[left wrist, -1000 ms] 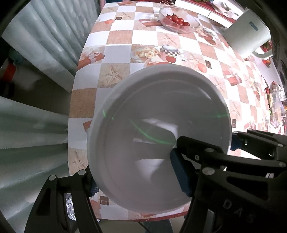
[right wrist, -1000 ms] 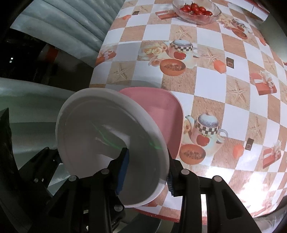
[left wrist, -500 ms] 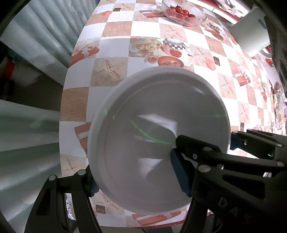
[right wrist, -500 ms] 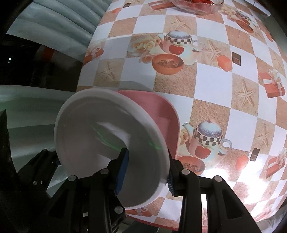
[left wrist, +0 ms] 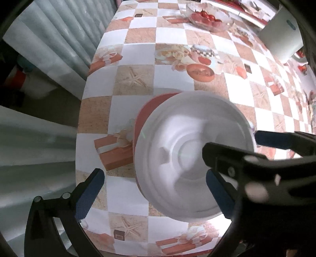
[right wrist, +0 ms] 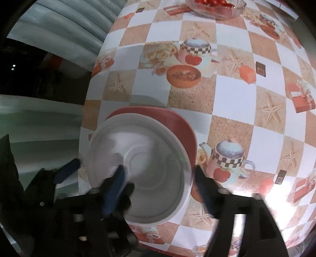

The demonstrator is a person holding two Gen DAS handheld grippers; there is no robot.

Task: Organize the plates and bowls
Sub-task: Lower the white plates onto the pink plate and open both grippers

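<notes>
The white plate [left wrist: 187,158] lies flat inside a larger red plate [left wrist: 146,110], whose rim shows as a crescent from 9 to 12 o'clock around it. The stack sits near the table [left wrist: 173,79] corner, close to the edge at 9 o'clock and the edge at 6 o'clock.

The left gripper [left wrist: 154,191] hangs low over the stack, angled down from 6 o'clock. Its jaws are spread wide and grip nothing: 1 blue pad stands off the plate at 8 o'clock above bare cloth, the other over the plate's inner slope at 4 o'clock. In the right wrist view, the right gripper [right wrist: 159,189] comes in from 6 o'clock too, jaws parted. 1 pad [right wrist: 114,189], blurred, is over the plate's well, and the other is just outside the rim at 3 o'clock. Whether that one touches the rim I cannot tell.

From 12 to 3 o'clock the checked cloth runs open, well past the stack. Far off at 12 o'clock stands a glass bowl of tomatoes [left wrist: 207,17], and at 2 o'clock a white container [left wrist: 282,39]. Beyond the 9 o'clock edge hangs a pale ribbed curtain [left wrist: 59,39].
</notes>
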